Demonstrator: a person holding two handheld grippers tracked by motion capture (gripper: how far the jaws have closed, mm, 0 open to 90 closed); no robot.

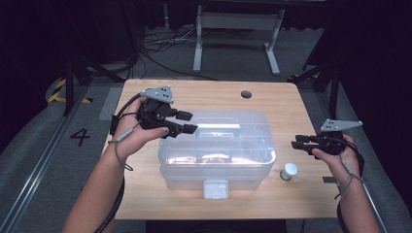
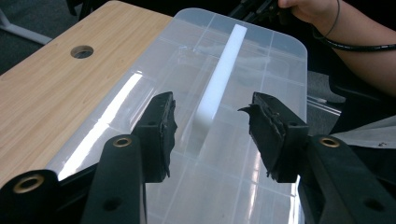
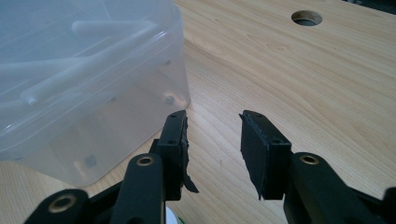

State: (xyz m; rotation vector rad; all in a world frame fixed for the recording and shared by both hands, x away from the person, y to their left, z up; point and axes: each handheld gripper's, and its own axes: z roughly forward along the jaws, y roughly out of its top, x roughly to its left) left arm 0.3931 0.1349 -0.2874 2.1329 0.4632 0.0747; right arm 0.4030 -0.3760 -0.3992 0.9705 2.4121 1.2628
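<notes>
Clear plastic box (image 1: 217, 150) sits mid-table w/ lid on, white handle (image 2: 219, 84) flat along top; left gripper (image 1: 189, 122) hovers over lid's left end, jaws apart, nothing btwn them; right gripper (image 1: 294, 141) off box's right side above table (image 1: 145, 97), jaws apart, empty; small jar (image 1: 289, 171) nr right hand.

The right gripper (image 3: 212, 154) hangs over the wooden table (image 3: 303, 88) with its jaws apart and nothing between them. A clear plastic box (image 3: 88, 84) stands just to their left, a pale bar, probably its handle (image 3: 88, 51), on top. A round hole (image 3: 307, 18) lies farther off
</notes>
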